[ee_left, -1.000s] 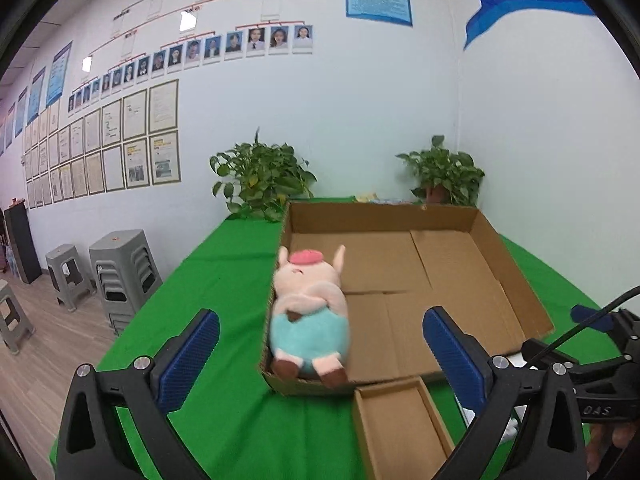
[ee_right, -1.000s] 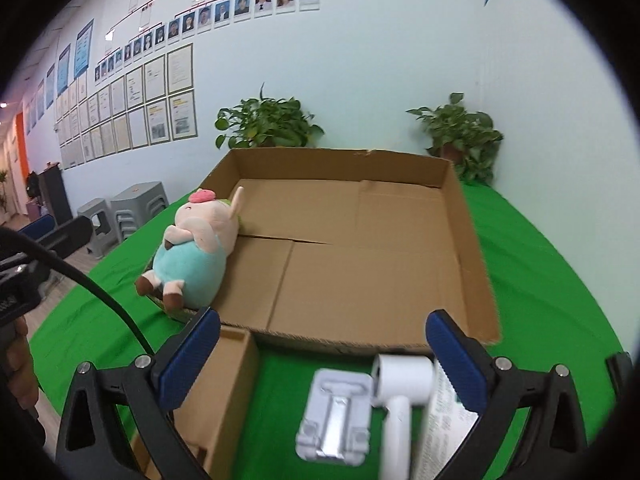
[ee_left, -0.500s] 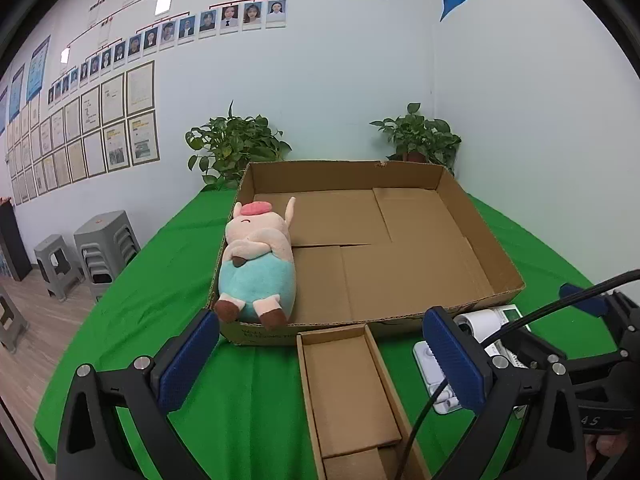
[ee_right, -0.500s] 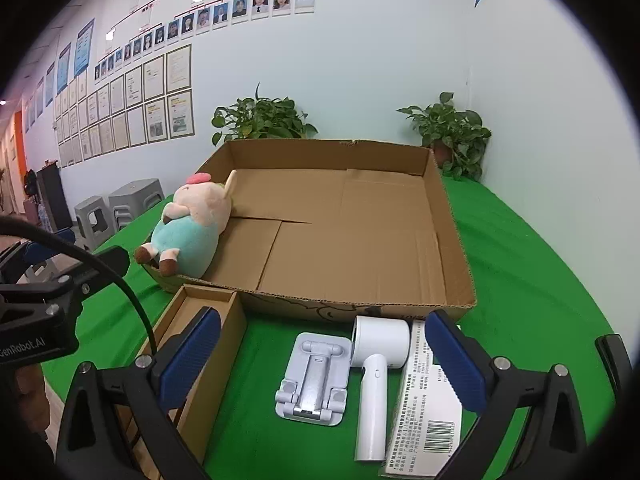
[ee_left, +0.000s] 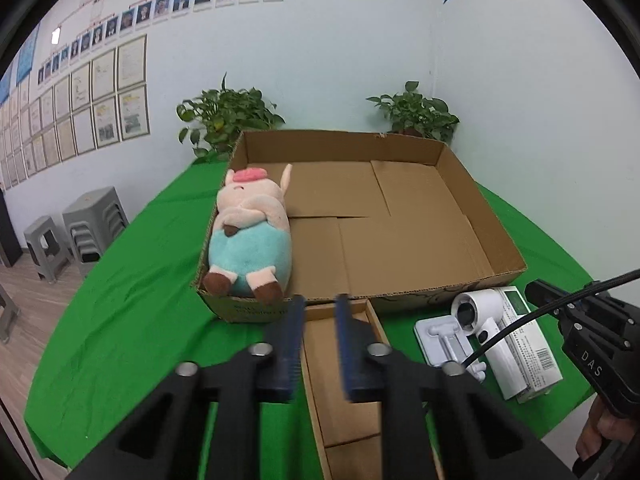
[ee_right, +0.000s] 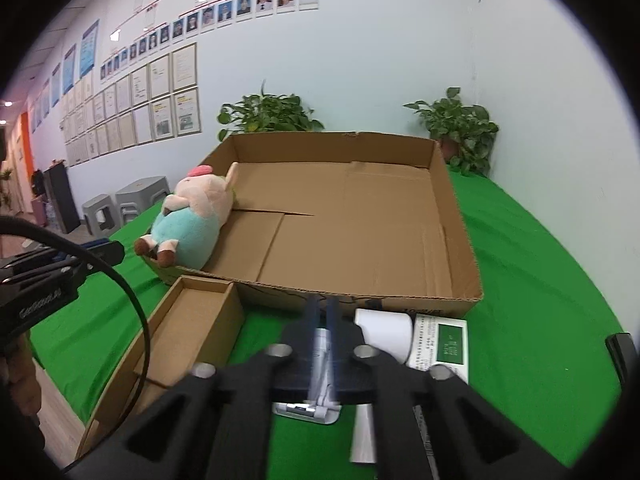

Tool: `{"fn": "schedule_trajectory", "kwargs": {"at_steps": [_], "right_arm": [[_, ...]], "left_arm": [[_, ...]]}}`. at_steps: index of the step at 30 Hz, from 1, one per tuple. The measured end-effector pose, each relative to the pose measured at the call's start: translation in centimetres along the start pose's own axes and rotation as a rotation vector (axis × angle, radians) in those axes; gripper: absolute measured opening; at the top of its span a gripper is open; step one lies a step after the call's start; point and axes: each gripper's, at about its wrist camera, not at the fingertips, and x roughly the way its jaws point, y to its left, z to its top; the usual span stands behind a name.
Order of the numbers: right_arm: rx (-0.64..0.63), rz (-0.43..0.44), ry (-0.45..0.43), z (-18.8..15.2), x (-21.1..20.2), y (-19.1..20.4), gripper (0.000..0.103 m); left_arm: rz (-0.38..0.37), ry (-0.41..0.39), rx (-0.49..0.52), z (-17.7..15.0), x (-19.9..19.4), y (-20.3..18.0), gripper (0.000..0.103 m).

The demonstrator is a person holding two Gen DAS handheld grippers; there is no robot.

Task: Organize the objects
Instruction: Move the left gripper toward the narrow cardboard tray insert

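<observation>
Green-covered surface [ee_left: 120, 320] sits in a white-walled room corner, with potted plants [ee_left: 228, 120] at its far edge. The plush pig [ee_left: 250, 236] lies along the big cardboard box's [ee_left: 460, 176] left wall. Only the left view shows the whole white stand [ee_left: 444, 340] near the front edge; both the left claw [ee_left: 318, 344], over the small open box [ee_left: 344, 380], and the right claw [ee_right: 322, 344], blocking that stand, have just closed on nothing.

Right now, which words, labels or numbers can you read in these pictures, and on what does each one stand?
"DAS": on the black body of the right claw.
White and green box: small print and a barcode, unreadable.
Large cardboard box: front print, blurred.
Left claw: white lettering on the body, blurred.
Wall frames: too small.
</observation>
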Motion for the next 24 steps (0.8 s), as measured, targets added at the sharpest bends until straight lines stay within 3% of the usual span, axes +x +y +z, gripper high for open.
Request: {"fn": "schedule_trajectory", "kwargs": {"at_steps": [3,4,5,6,7,8,12,16,20,24], "right_arm": [[0.000,0.002,-0.012,-0.1,-0.5,-0.5,0.003],[0.005,0.001,-0.012,-0.1,-0.6,-0.8,0.007],[0.011,0.001,-0.011,-0.1,-0.7,-1.1,0.025],[0.014,0.004,-0.010,-0.2,-0.9,-1.4,0.039],[0.014,0.007,-0.016,-0.2,-1.1,-1.7,0.068],[0.013,0.013,-0.030,-0.3,-1.4,-1.9,0.077],[-0.019,0.027,-0.052,-0.5,-2.1,-2.1,0.077],[-0.070,0.096,-0.100,-0.5,-4.3,-1.6,0.077],[-0.190,0.224,-0.182,-0.7,-8.5,0.2,0.077],[-0.277,0.407,-0.139,-1.6,-11.3,2.9,0.078]], "left_arm": [[0.008,-0.032,-0.017,0.1,-0.6,0.7,0.015],[0.012,-0.038,-0.023,0.2,-0.8,1.0,0.031],[0.010,-0.045,-0.030,0.3,-1.2,1.4,0.060],[0.006,-0.054,-0.035,0.3,-1.5,1.7,0.073],[0.008,-0.069,-0.044,0.4,-1.9,2.1,0.085],[0.019,-0.080,-0.054,0.4,-2.3,2.5,0.086],[0.058,-0.032,-0.051,0.2,-2.4,3.5,0.086],[0.065,-0.017,-0.046,-0.2,-3.5,4.1,0.086],[0.066,0.001,-0.042,-0.8,-5.0,4.3,0.086],[0.030,0.017,-0.046,-2.2,-6.1,3.7,0.086]]}}
